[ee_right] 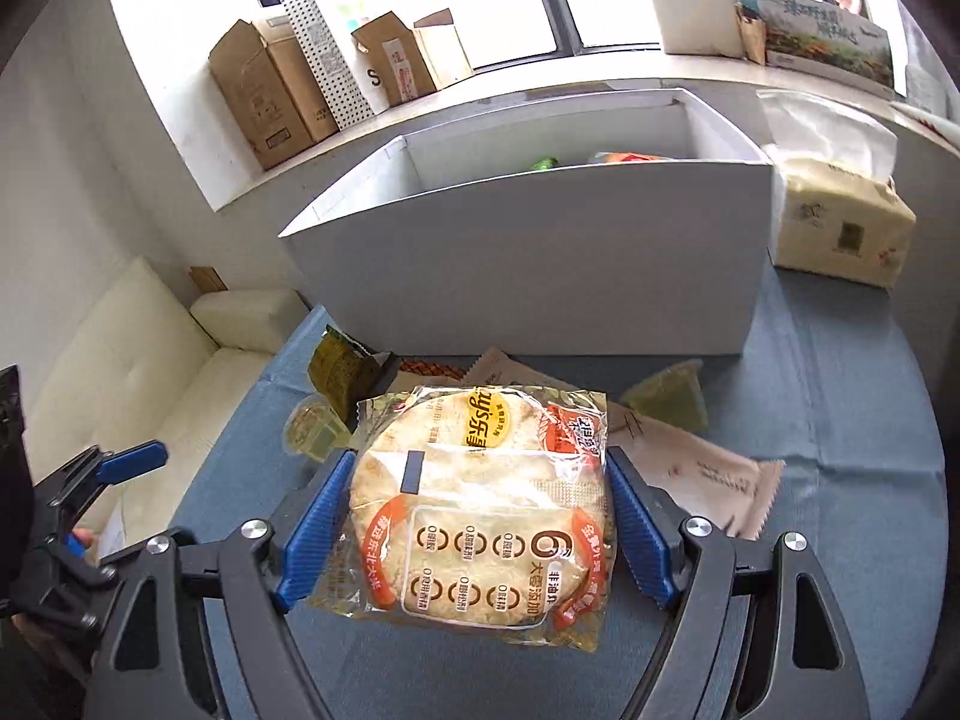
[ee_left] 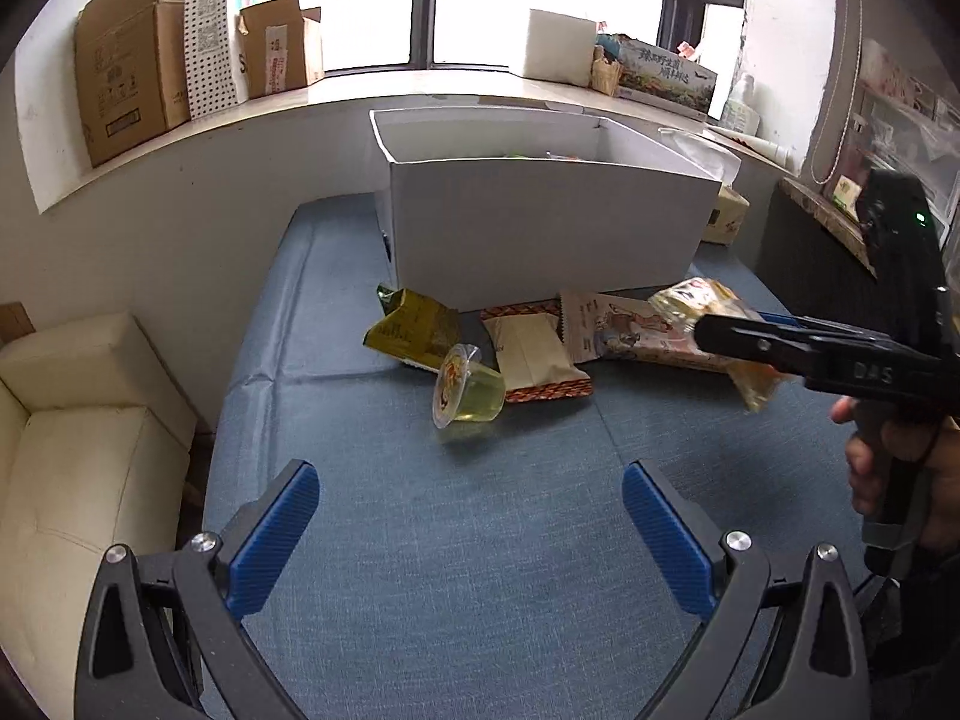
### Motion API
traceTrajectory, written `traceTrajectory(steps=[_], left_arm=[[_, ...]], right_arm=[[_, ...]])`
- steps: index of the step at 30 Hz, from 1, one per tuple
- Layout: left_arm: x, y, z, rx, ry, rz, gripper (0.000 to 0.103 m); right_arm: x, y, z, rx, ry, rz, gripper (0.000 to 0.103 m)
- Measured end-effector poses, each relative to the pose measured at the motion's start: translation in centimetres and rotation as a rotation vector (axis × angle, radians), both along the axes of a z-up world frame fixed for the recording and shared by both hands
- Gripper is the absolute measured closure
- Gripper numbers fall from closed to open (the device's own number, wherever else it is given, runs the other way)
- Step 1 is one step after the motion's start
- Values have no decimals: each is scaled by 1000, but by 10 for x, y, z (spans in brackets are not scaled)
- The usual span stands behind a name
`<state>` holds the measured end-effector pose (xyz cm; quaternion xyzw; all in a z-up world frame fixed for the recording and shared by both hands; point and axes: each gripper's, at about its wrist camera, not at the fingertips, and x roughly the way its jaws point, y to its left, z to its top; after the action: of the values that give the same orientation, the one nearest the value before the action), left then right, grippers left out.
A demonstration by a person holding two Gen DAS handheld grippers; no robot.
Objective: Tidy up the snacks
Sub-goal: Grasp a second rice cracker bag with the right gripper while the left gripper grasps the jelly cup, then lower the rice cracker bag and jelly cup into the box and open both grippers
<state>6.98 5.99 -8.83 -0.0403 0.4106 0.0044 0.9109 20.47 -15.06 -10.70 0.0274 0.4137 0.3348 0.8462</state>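
- We have the cake pack (ee_right: 480, 510) clamped between the blue pads (ee_right: 318, 531) of our right gripper (ee_right: 480, 531), jaws held wide across its short width; the pads press its two side edges.
- In the left wrist view the pack (ee_left: 696, 306) hangs clear of the blue mat (ee_left: 480, 540), so we judge it lifted, not resting.
- The relation that matters: the white box (ee_right: 540, 264) stands straight ahead of the right gripper and higher than the pack, its open top beyond the near wall. The pack's long axis runs along the fingers, pointing at that wall.
- We judge the next move to be up and forward over the wall, then let go inside.
- Our left gripper (ee_left: 471, 534) is wide open and empty, low over the mat.
- The jelly cup (ee_left: 468, 387), on its side, lies ahead of the left gripper, nearer to it than to the right one; loose packets (ee_left: 528, 360) lie against the box's foot.
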Motion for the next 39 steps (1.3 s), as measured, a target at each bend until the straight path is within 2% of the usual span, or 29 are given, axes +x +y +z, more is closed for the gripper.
traceTrajectory(steps=[4,7,13,16,18,22,24,25,26,30,39], left_arm=[[33,-3,-10,60,52,0,0],[55,-3,-20,60,67,-30,0],[85,4,-41,54,103,-14,1],[91,10,-50,37,128,12,15],[94,13,-55,24,137,17,36],[94,21,-58,-4,123,50,57],[92,29,-57,-56,125,55,60],[89,32,-55,-77,118,56,61],[85,34,-51,-88,102,56,67],[68,39,-35,-169,61,38,69],[25,12,22,-156,-48,-25,68]], right_arm=[[-20,-24,2,27,-17,-36,18],[-30,-37,1,65,-6,-51,18],[-40,-43,-5,81,4,-48,18],[-41,-42,-9,76,7,-48,18],[-40,-43,-11,81,12,-51,18],[-40,-42,-15,84,21,-54,18],[-40,-40,-16,83,24,-53,18],[-40,-40,-16,83,25,-53,18],[-41,-41,-16,86,26,-52,18],[-42,-39,-15,92,24,-51,18],[-45,-38,-8,109,11,-45,18]])
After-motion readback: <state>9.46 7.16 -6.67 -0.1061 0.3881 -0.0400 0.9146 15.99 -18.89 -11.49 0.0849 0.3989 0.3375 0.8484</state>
